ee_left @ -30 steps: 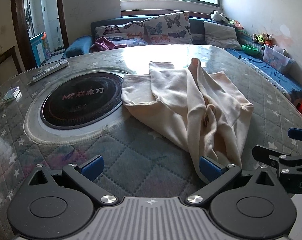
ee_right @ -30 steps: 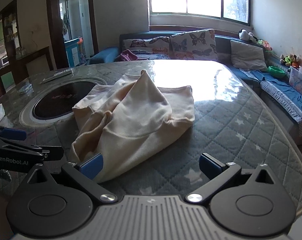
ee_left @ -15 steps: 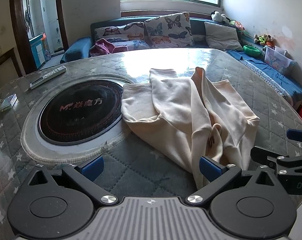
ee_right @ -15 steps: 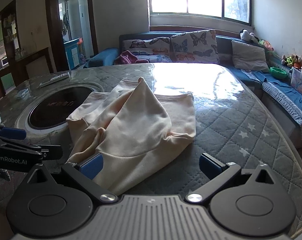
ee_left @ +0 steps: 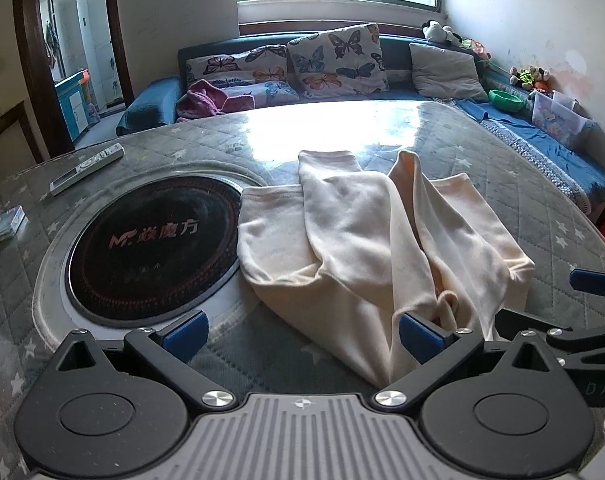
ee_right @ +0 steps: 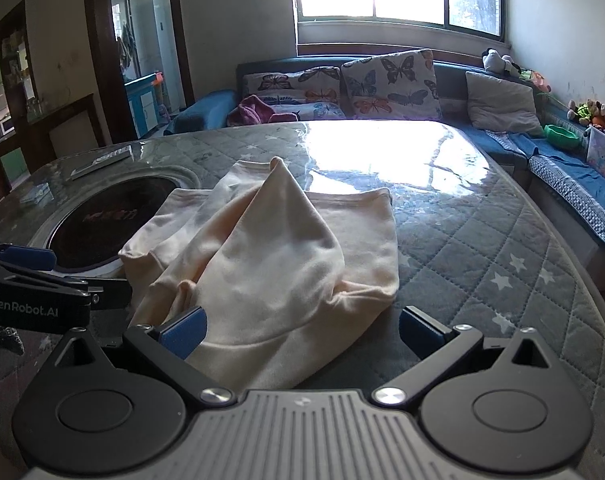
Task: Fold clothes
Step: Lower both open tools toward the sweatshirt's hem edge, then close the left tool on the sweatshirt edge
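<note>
We see both tongs, left (ee_left: pixel 300 330) and right (ee_right: pixel 300 330), wide and empty; cream garment (ee_right: pixel 270 264) bunched at counter (ee_right: pixel 482 248) near edge, nearer right.

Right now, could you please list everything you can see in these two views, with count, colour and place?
garment: one, cream, crumpled in the middle of the table
table: one, grey quilted cover with white stars under a clear glossy top
cooktop: one, round, black, set into the table left of the garment
remote control: one, silver-grey, far left of the table
small pack: one, bluish, left table edge
sofa: one, blue, behind the table
butterfly cushions: two, white with coloured butterflies, on the sofa
plain cushion: one, grey, on the sofa
pink cloth: one, on the sofa
green bowl: one, right bench
soft toys: several, right corner and wall
left gripper: black with blue pads, open
right gripper: black with blue pads, open
</note>
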Demonstrator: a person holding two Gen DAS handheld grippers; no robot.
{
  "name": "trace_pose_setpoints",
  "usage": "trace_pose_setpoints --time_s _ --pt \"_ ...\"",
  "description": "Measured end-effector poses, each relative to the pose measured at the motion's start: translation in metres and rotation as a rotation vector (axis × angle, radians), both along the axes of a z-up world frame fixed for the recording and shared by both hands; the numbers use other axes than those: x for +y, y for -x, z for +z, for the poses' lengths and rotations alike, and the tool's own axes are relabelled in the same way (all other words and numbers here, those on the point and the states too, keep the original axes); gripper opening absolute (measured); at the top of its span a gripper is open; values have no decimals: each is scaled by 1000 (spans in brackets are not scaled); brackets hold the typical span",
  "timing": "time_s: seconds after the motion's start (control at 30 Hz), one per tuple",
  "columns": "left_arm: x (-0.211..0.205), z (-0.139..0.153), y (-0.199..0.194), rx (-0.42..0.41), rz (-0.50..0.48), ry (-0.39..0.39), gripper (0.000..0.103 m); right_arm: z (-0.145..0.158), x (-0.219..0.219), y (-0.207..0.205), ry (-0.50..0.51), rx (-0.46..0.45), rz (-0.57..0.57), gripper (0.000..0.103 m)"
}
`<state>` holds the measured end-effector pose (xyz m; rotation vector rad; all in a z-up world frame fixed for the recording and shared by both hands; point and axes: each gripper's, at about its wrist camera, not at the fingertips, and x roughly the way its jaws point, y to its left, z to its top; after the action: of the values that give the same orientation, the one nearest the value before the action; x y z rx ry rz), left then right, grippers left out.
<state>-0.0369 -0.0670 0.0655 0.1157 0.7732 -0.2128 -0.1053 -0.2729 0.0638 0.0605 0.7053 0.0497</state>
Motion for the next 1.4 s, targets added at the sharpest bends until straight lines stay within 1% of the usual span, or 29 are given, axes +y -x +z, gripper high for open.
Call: trace_pose_setpoints --time_s 0.27,0.4,0.5,0.6,0.67,0.73,0.77,0.8,0.83,0.9,0.97,1.0,1.03,1.07,1.1,1.13,1.17,1.27,1.4 --pt "-9 7 -28 -16 -1 14 103 -1 -9 -19 -4 3 -15 103" --pt "-17 10 -39 -29 -22 25 103 0 -14 -28 -8 -3 -24 103" --pt "-24 12 -49 -24 -55 57 100 1 -18 -35 -1 -8 -28 103" --pt "-31 10 -61 2 -87 99 90 2 -23 -40 -8 -13 -35 103" --pt "-35 7 -70 26 -103 118 81 2 -26 -43 -10 -13 -40 103" --pt "-39 5 -77 47 -121 138 76 2 -30 -47 -9 -13 -46 103" --pt "-40 4 -79 54 -133 148 69 2 -31 -47 -10 -13 -49 103" --pt "-42 3 -81 62 -144 158 66 2 -33 -48 -12 -14 -52 103" --pt "-45 2 -83 66 -155 162 59 1 -34 -49 -14 -12 -55 103" --pt "-49 -1 -86 71 -175 158 52 0 -37 -51 -18 -8 -59 103" --pt "-49 -5 -89 80 -187 157 35 0 -38 -53 -19 -5 -59 103" --pt "-49 -6 -90 85 -191 162 31 0 -39 -54 -19 -6 -58 103" --pt "-47 -7 -91 91 -194 175 24 1 -39 -54 -18 -8 -55 103" --pt "-44 -8 -91 94 -198 187 19 2 -40 -56 -16 -10 -53 103" --pt "-42 -8 -91 94 -202 198 18 2 -40 -57 -13 -13 -50 103" --pt "-39 -8 -91 94 -206 208 13 3 -40 -59 -12 -16 -45 103" --pt "-36 -8 -91 93 -207 216 11 3 -40 -61 -12 -18 -41 103" --pt "-29 -8 -91 90 -203 238 10 5 -38 -68 -12 -26 -26 102" --pt "-27 -9 -90 85 -199 219 8 8 -31 -79 -4 -32 10 101"
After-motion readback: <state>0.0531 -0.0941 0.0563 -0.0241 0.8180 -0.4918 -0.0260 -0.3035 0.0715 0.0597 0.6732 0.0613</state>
